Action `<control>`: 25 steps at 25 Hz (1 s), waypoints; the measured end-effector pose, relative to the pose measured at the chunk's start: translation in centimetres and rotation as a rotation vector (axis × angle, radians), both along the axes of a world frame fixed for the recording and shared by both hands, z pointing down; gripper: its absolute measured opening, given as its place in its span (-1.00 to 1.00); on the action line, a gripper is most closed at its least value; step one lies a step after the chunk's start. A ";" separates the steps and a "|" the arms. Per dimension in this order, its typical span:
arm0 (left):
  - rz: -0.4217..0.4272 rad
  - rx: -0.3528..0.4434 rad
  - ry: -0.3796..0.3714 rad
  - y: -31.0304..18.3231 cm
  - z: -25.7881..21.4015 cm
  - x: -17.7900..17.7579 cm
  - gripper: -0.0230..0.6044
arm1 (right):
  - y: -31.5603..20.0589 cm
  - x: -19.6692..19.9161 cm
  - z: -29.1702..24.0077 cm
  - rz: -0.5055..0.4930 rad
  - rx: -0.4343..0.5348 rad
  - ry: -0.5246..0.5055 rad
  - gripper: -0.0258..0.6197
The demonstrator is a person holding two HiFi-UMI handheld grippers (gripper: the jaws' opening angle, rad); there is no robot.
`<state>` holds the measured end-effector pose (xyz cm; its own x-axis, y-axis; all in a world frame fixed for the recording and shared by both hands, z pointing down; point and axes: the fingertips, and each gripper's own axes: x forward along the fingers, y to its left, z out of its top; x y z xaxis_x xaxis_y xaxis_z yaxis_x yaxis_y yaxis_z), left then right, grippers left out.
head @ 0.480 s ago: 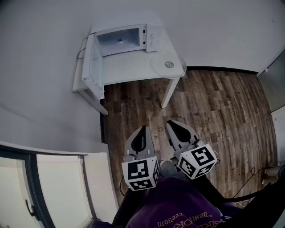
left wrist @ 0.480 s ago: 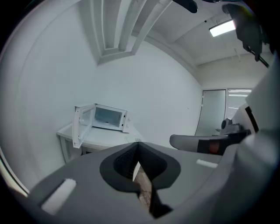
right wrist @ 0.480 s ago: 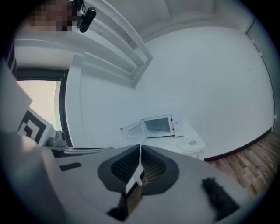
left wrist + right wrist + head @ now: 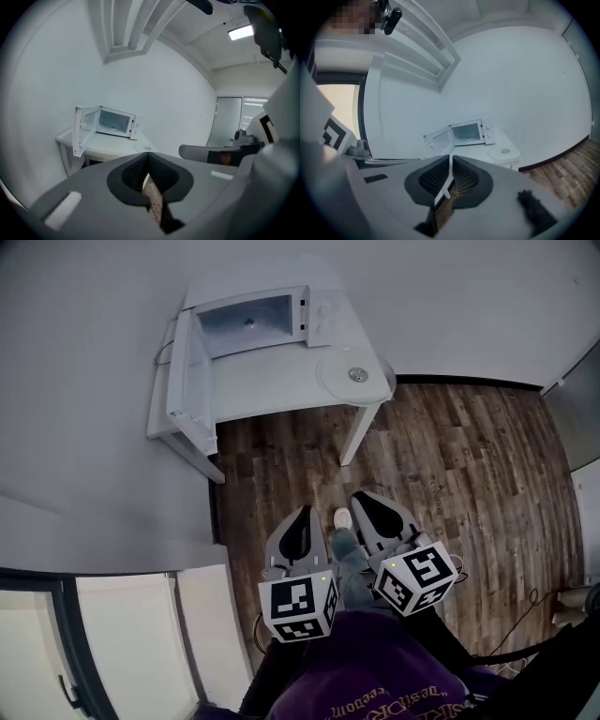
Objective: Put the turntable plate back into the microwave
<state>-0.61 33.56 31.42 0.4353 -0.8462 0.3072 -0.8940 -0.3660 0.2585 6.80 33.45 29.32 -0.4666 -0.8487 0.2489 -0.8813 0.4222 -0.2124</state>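
A white microwave (image 4: 262,320) stands on a white table (image 4: 272,381) by the wall, its door (image 4: 184,371) swung open to the left and its cavity bare. The clear round turntable plate (image 4: 352,377) lies on the table's right end, beside the microwave. Both grippers hang far from the table, over the wooden floor close to my body. My left gripper (image 4: 302,513) is shut with nothing in it. My right gripper (image 4: 361,500) is also shut and holds nothing. The microwave (image 4: 112,122) and the plate (image 4: 503,153) show small and far off in both gripper views.
Dark wooden floor (image 4: 469,474) spreads between me and the table. A white wall (image 4: 84,427) runs along the left, with a window or door frame (image 4: 66,634) at the lower left. A shoe (image 4: 343,518) shows between the grippers. A dark cable (image 4: 525,610) lies on the floor at right.
A foot has stepped forward between the grippers, and the table sits slightly differently in the head view. Both grippers keep their places before my body.
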 end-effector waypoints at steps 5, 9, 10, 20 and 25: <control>-0.013 -0.013 -0.014 -4.4 0.8 0.7 -0.92 | -4.5 1.0 0.7 -0.018 -0.011 0.001 -0.89; -0.014 -0.019 -0.025 -8.8 1.1 1.8 -0.92 | -9.2 2.2 0.9 -0.031 -0.014 0.001 -0.89; -0.015 -0.022 -0.028 -10.0 1.2 2.2 -0.92 | -10.4 2.4 1.0 -0.039 -0.016 0.002 -0.88; -0.038 -0.068 -0.032 -22.1 2.6 7.1 -0.92 | -22.6 7.0 2.2 -0.107 -0.064 0.014 -0.83; -0.022 -0.094 -0.019 -27.1 3.2 10.4 -0.92 | -27.4 9.7 2.9 -0.143 -0.091 0.012 -0.76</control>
